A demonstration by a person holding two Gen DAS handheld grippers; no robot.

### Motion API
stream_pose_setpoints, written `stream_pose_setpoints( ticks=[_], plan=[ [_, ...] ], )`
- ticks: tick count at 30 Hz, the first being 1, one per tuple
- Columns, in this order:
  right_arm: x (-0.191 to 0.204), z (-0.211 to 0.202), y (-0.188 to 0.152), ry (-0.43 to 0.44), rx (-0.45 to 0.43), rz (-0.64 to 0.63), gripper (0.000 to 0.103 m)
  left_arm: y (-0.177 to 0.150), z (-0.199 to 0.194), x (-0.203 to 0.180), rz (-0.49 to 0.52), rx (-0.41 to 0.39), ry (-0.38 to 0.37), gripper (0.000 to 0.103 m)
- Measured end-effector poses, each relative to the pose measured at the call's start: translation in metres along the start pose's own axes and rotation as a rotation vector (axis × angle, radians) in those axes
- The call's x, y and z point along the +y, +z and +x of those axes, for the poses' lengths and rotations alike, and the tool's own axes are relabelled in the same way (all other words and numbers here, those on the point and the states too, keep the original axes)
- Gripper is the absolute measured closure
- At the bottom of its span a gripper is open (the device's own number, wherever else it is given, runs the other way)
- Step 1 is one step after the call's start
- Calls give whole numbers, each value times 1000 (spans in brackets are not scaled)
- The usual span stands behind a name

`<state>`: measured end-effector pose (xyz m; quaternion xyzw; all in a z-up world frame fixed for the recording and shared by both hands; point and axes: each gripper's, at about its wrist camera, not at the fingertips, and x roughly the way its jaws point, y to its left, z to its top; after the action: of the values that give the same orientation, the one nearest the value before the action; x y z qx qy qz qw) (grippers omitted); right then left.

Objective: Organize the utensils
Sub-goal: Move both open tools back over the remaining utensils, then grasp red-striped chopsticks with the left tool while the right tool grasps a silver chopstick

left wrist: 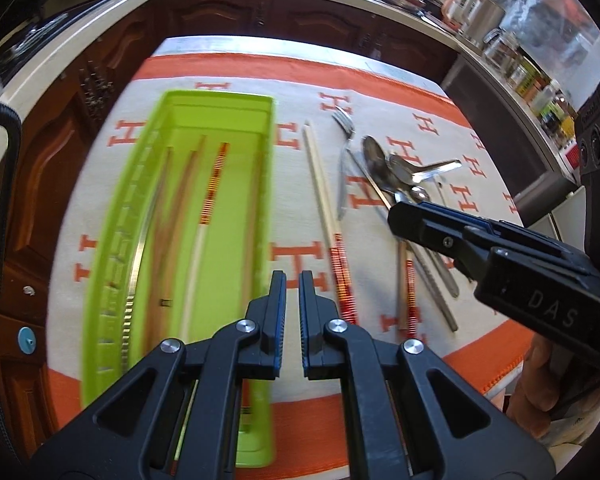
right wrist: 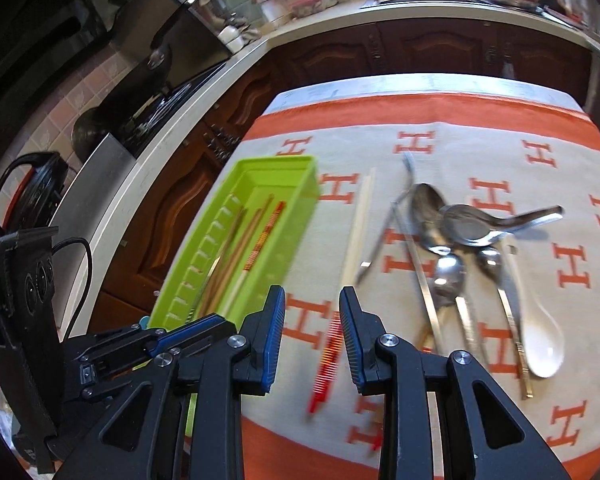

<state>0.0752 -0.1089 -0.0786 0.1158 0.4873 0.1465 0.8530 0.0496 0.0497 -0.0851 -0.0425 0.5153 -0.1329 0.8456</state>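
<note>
A lime green tray (left wrist: 220, 98) (right wrist: 276, 160) lies on the left of the orange-and-cream cloth. Several chopsticks (left wrist: 212, 184) (right wrist: 264, 232) rest inside it. A pale chopstick with a red striped end (left wrist: 324, 208) (right wrist: 358, 224) lies on the cloth just right of the tray. Farther right is a pile with a fork (left wrist: 345, 152) (right wrist: 396, 208), metal spoons (left wrist: 376, 164) (right wrist: 428, 208), a second striped chopstick (left wrist: 408, 292) and a white ceramic spoon (right wrist: 540, 344). My left gripper (left wrist: 293, 276) (right wrist: 216, 320) hovers shut and empty over the tray's near right edge. My right gripper (right wrist: 312, 292) (left wrist: 396, 216) hangs open above the loose chopstick's striped end, holding nothing.
Dark wooden cabinets (right wrist: 420, 48) under a pale counter (left wrist: 80, 40) wrap around the table's far and left sides. A stove (right wrist: 168, 92) stands on the left, and jars and bottles (left wrist: 532, 76) line the right counter. A hand (left wrist: 540, 392) holds the right gripper.
</note>
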Motion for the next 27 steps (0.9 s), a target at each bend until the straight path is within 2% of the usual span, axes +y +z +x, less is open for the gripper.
stream_pose_setpoints(
  ticks=[5, 12, 15, 20, 27],
  plan=[
    [-38, -12, -6, 0, -16, 40, 75, 5, 13, -28, 20, 22, -7, 99],
    [-80, -17, -15, 18, -19, 69, 75, 13, 43, -40, -8, 51, 2, 99],
    [-91, -17, -18, 29, -17, 71, 75, 15, 58, -40, -25, 76, -1, 99],
    [-105, -13, -19, 49, -12, 81, 75, 15, 78, -41, -39, 105, 48, 99],
    [-115, -5, -20, 72, 4, 80, 75, 17, 85, -40, -58, 113, 74, 99]
  ],
)
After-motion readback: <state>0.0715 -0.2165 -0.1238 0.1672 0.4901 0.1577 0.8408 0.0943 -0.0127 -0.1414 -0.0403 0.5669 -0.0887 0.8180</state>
